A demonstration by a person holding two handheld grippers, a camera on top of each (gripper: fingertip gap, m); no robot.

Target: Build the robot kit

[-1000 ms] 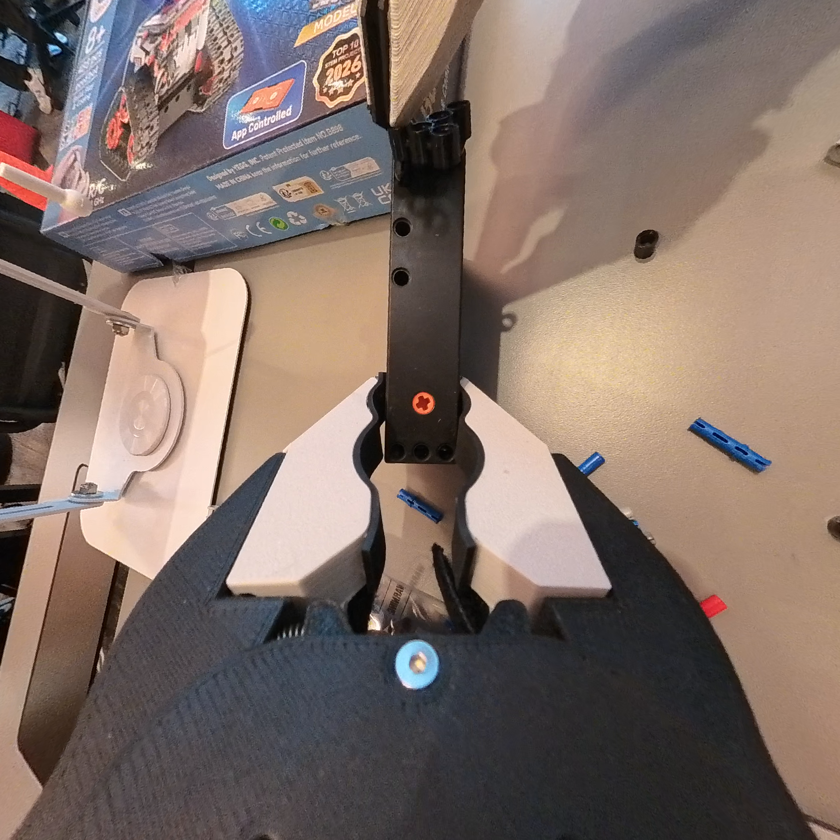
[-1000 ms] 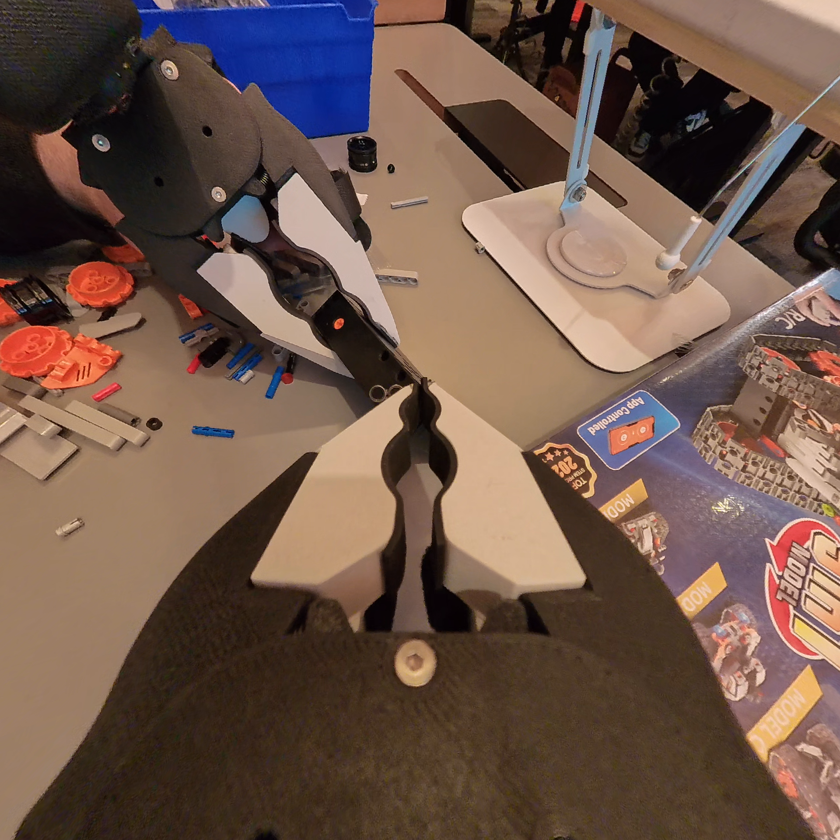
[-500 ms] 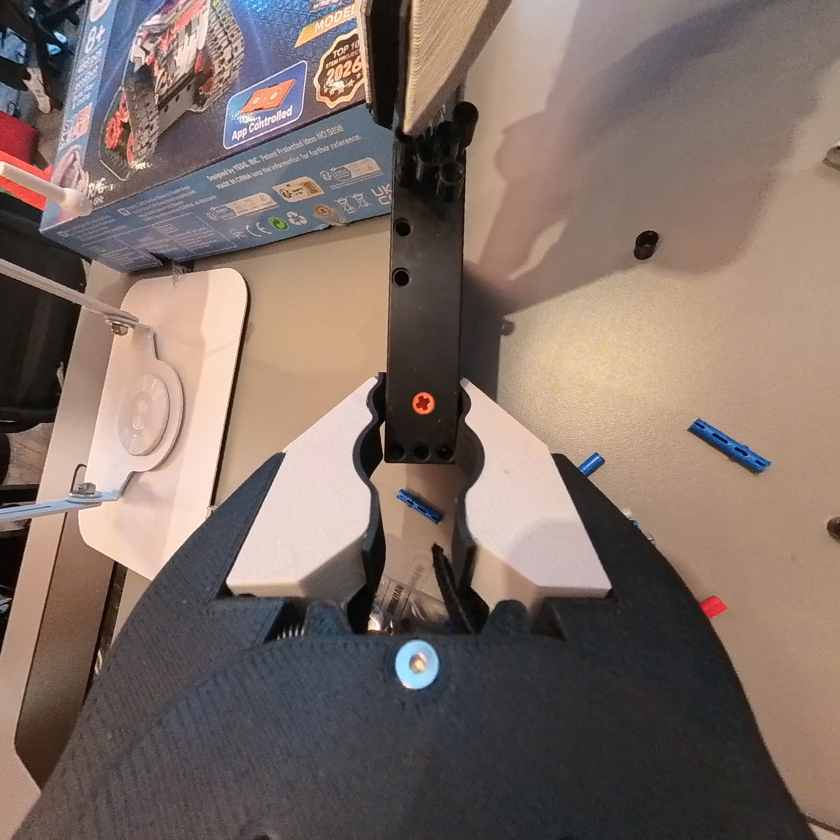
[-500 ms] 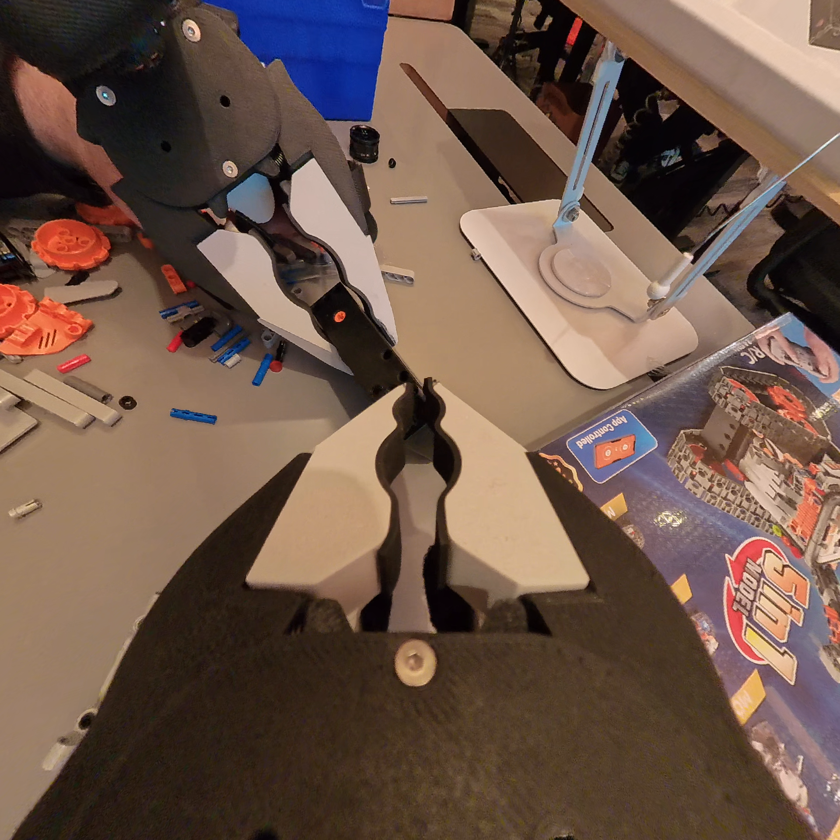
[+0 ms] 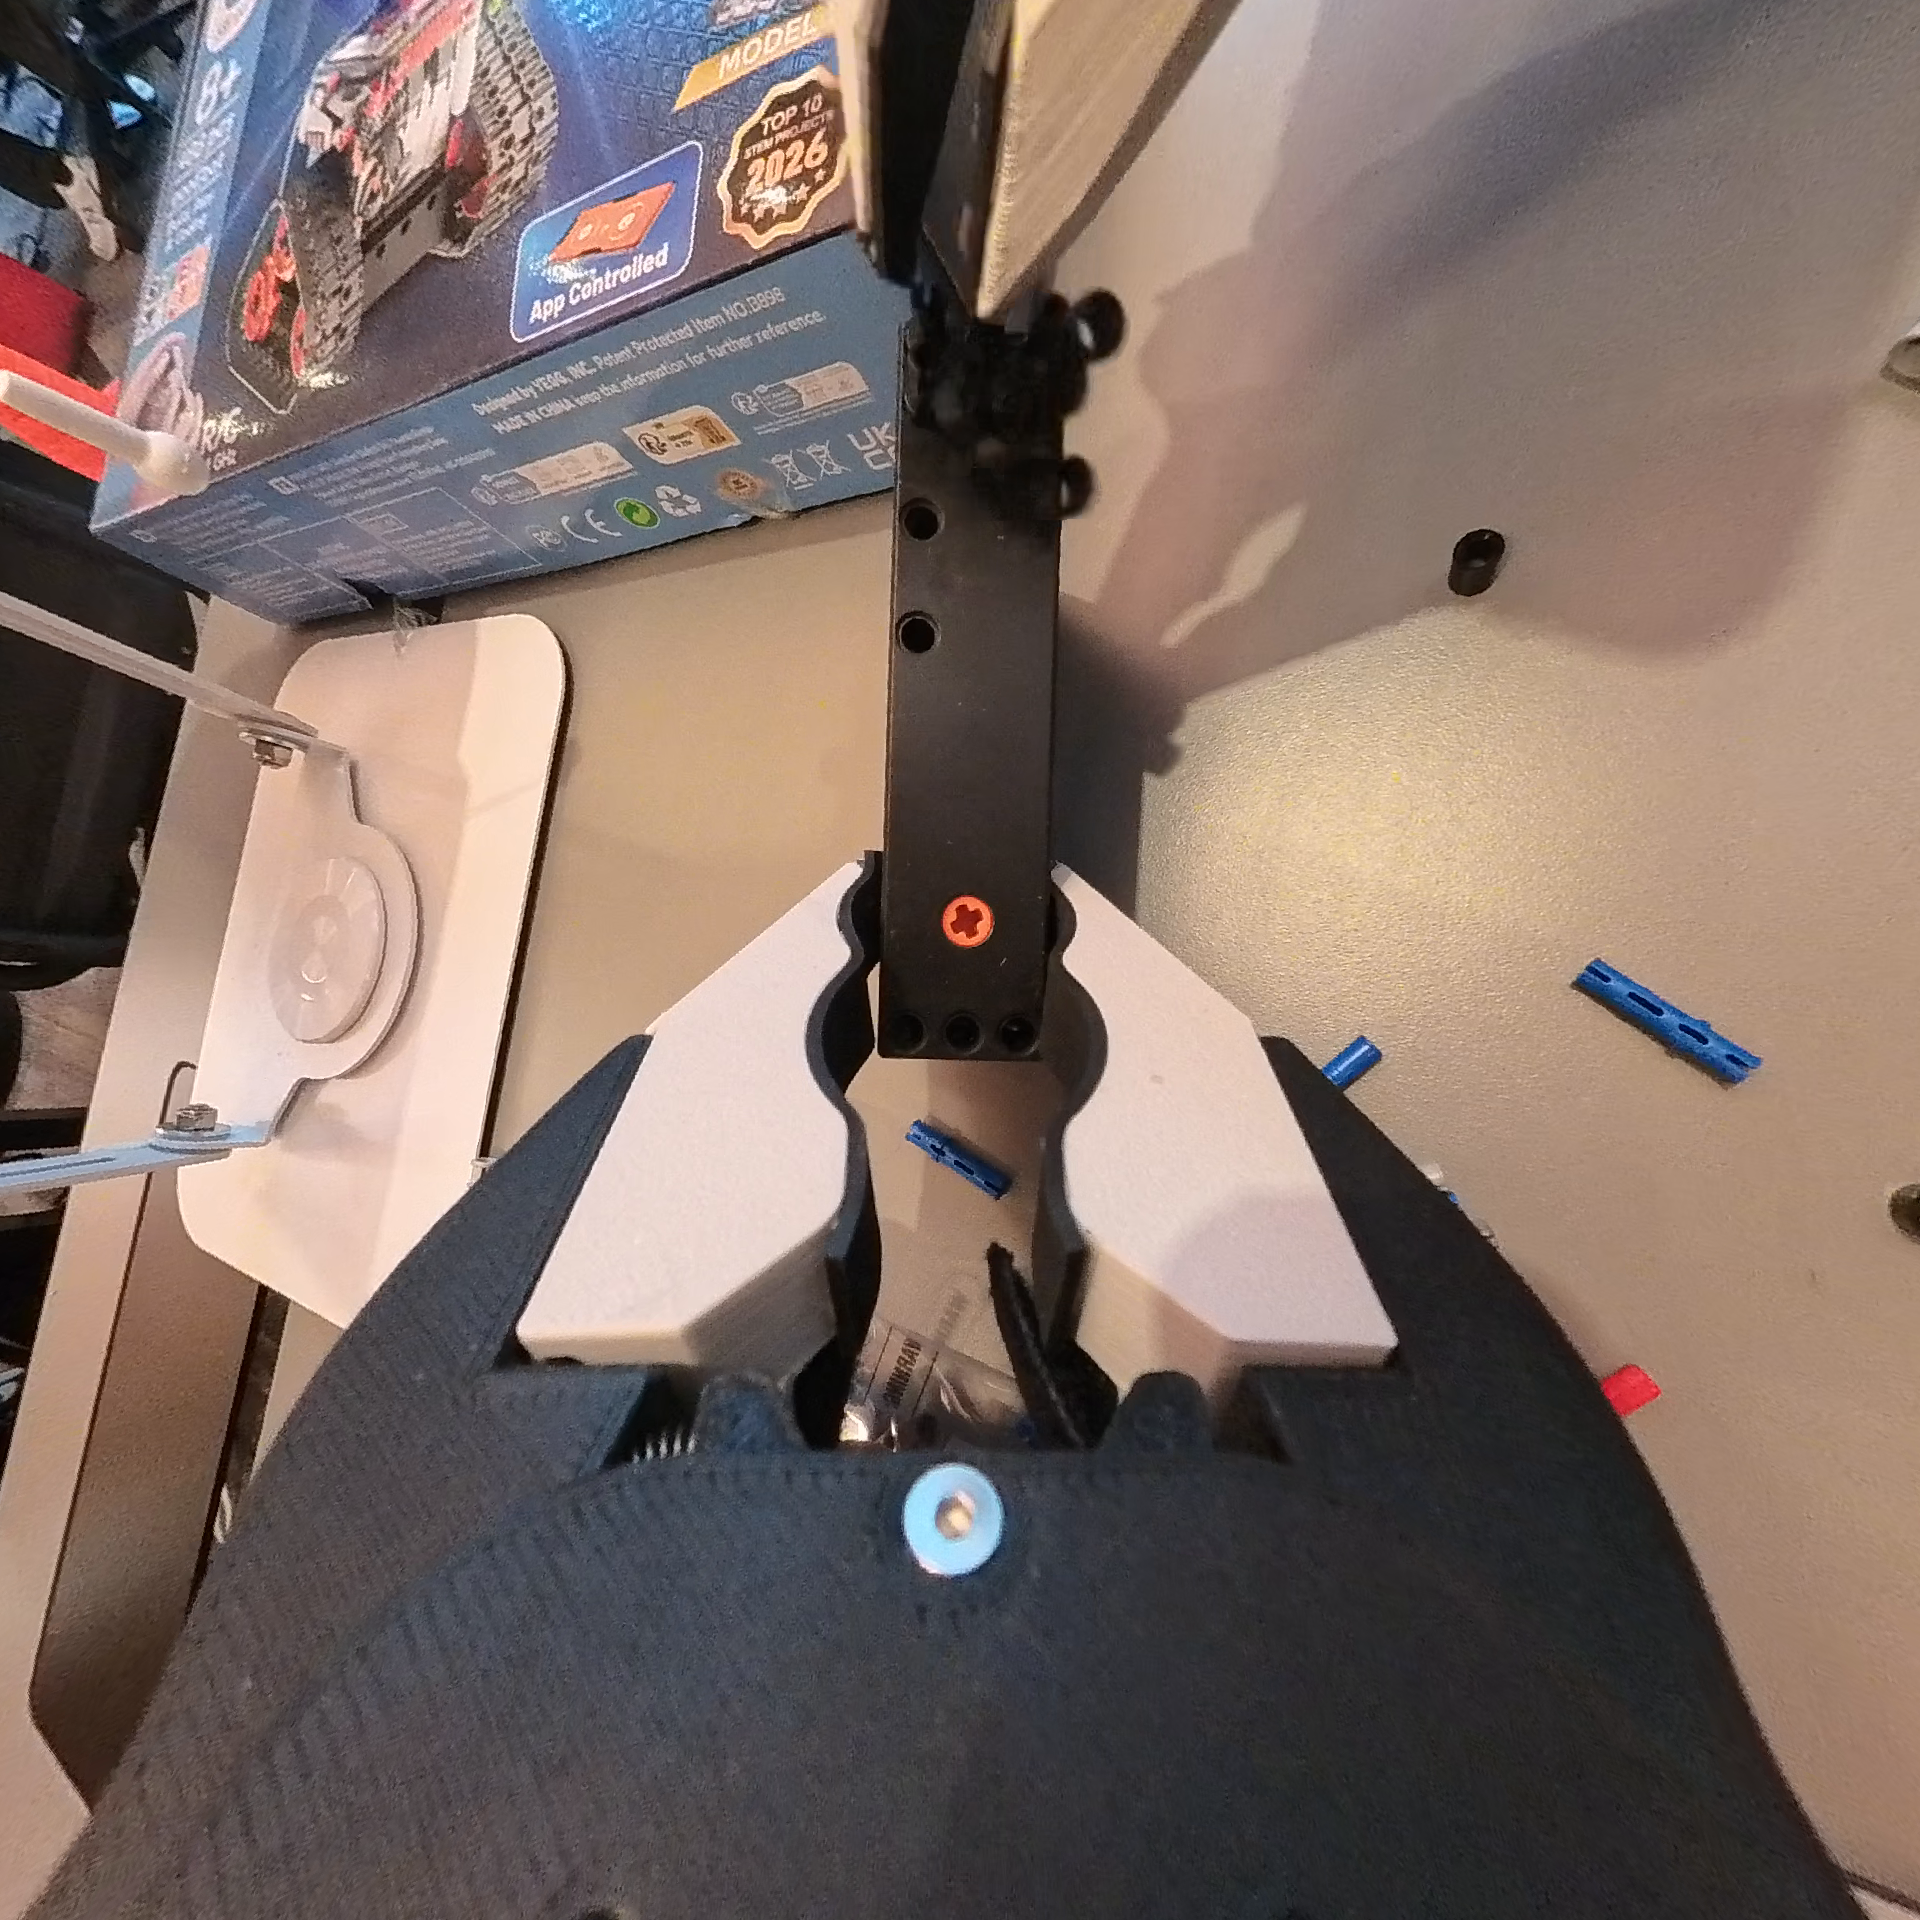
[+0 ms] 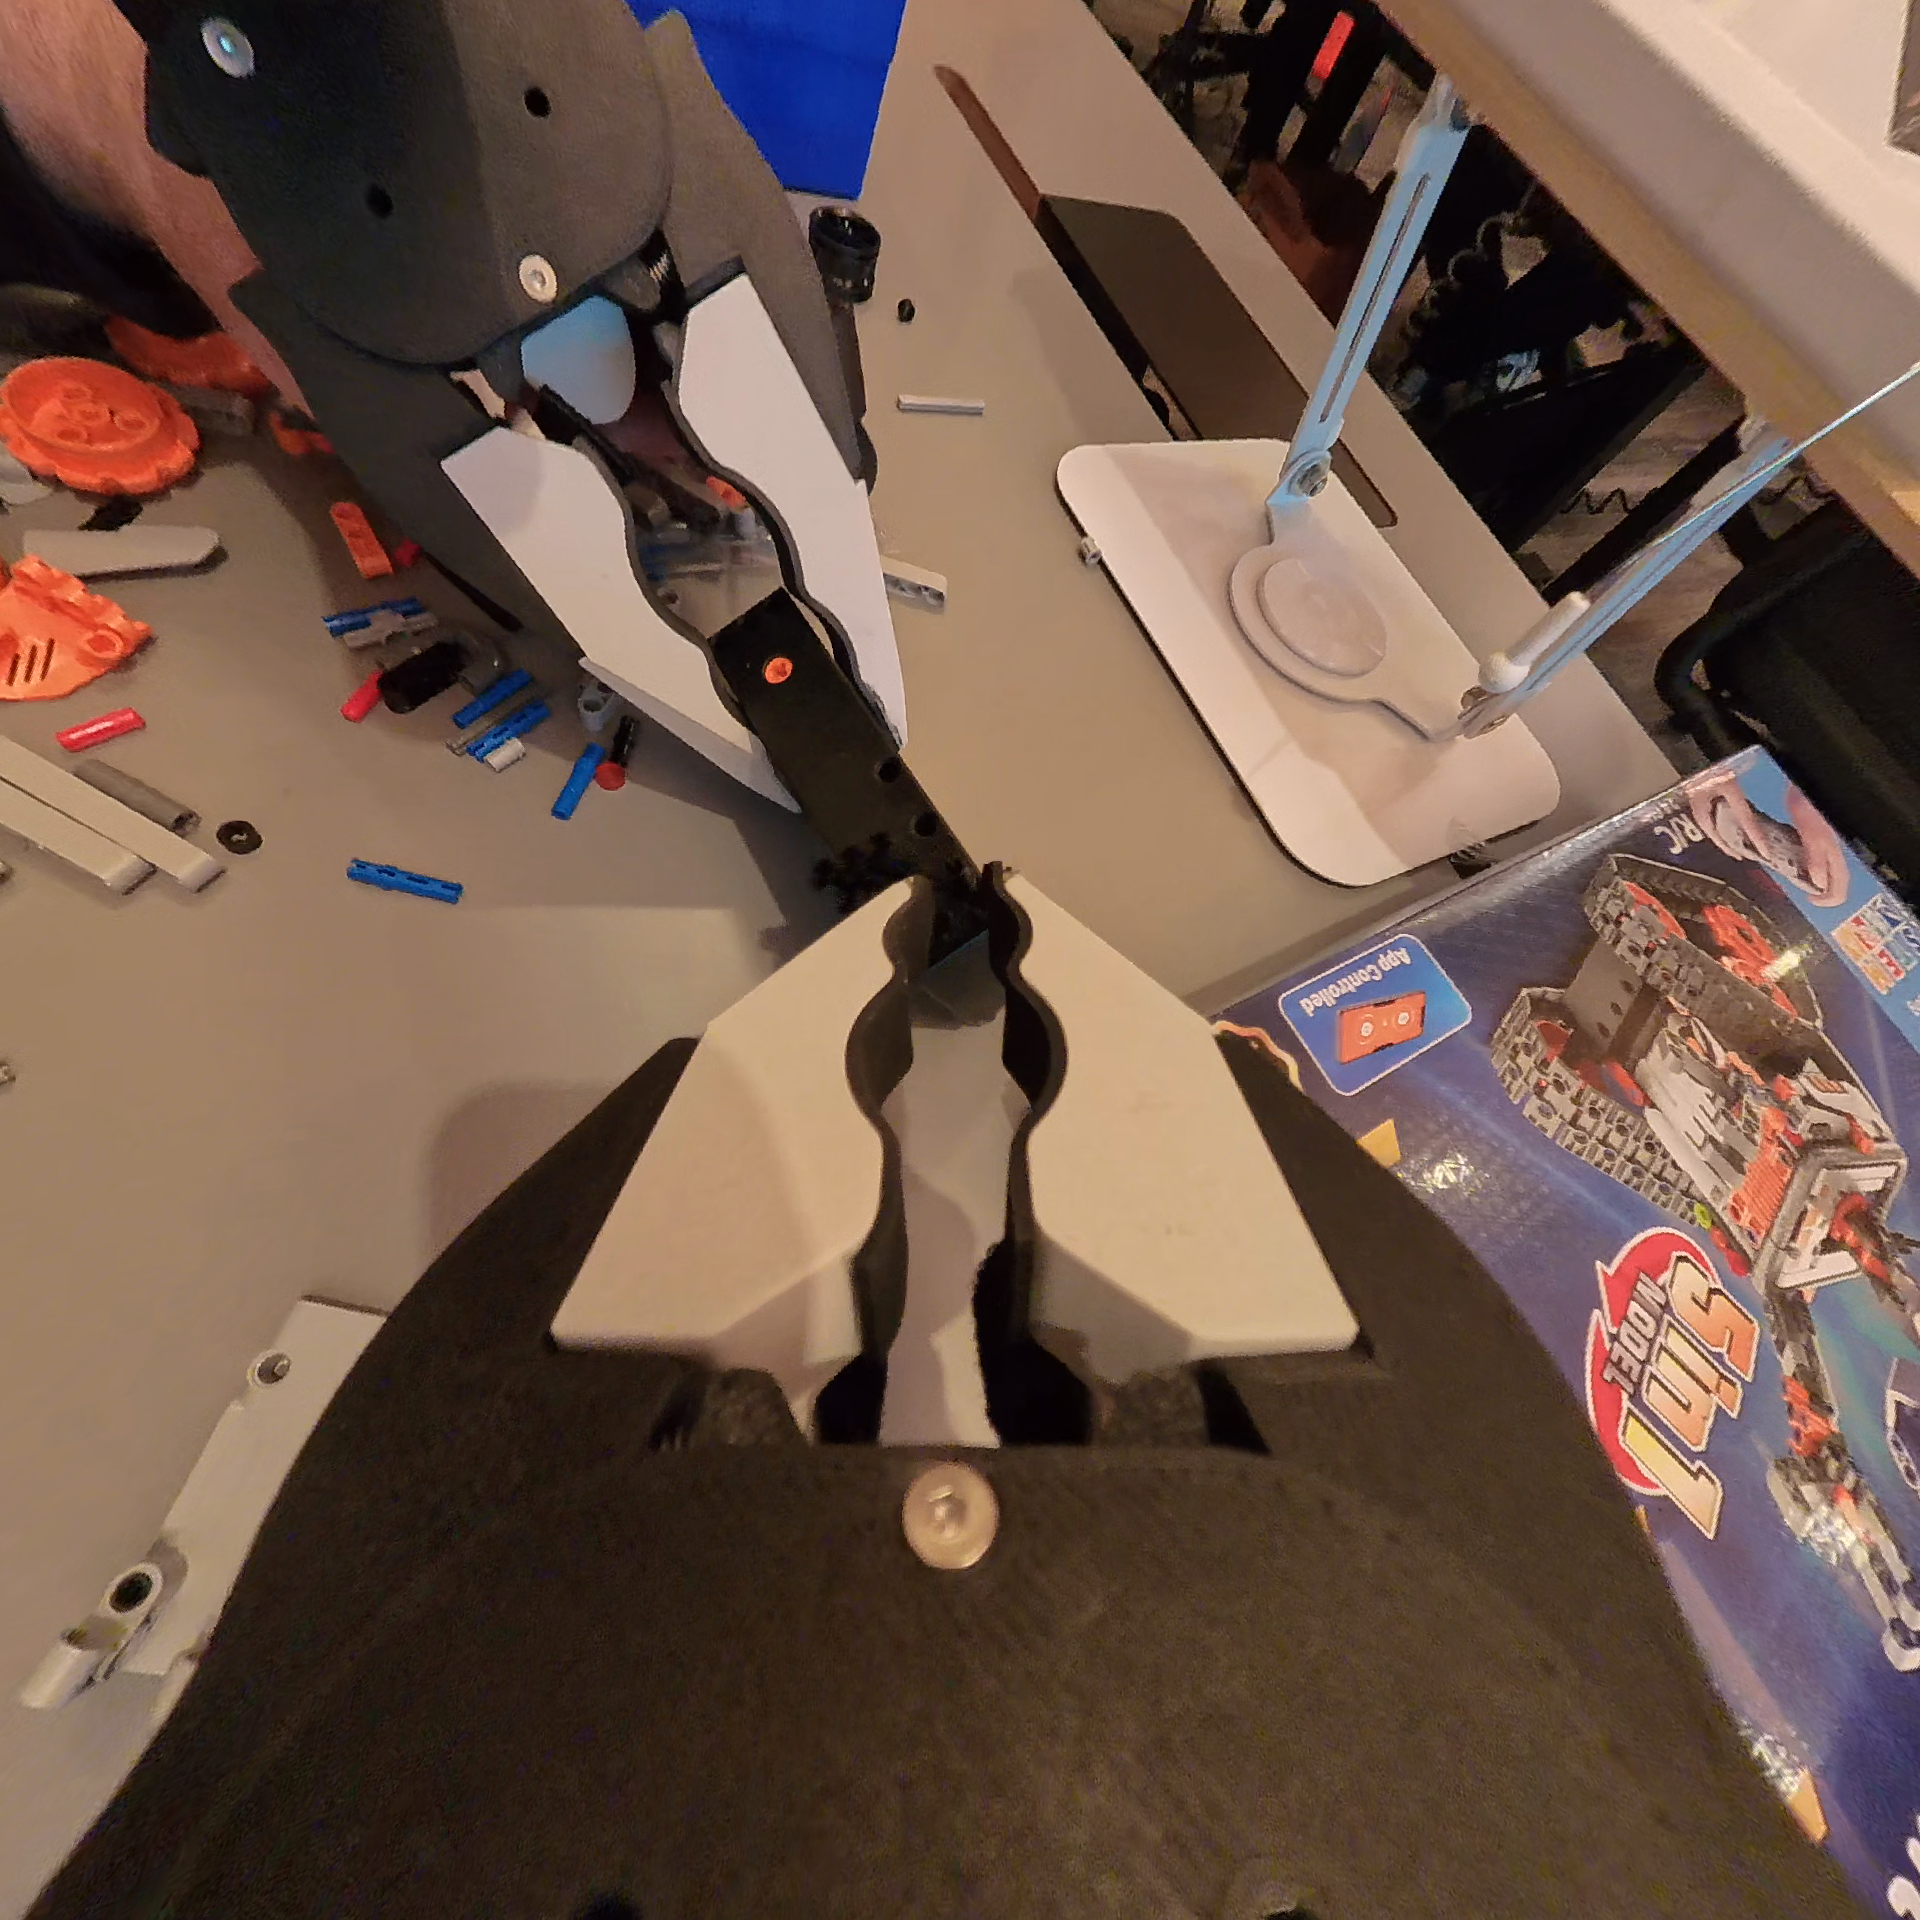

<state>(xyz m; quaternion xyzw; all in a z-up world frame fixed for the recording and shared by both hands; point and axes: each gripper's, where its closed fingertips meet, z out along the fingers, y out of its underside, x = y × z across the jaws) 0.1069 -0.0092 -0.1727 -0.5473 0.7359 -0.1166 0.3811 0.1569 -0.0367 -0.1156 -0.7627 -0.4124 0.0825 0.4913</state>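
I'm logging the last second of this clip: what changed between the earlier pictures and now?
The right gripper pushed closer over the far end of the black beam; the small black connector there shifted and tilted. Its jaws look slightly wider. Unchanged: the left gripper stays clamped on the beam, and the box and blue pins lie as before.

I am at a hobby or maker-style workbench indoors, set up for building a construction-toy kit. The grey tabletop in front of me is strewn with small plastic parts: orange wheels, grey beams and blue pins. A printed kit box showing a tracked vehicle lies at one side, a blue storage bin stands at the back, and a white stand base with thin metal arms sits nearby.
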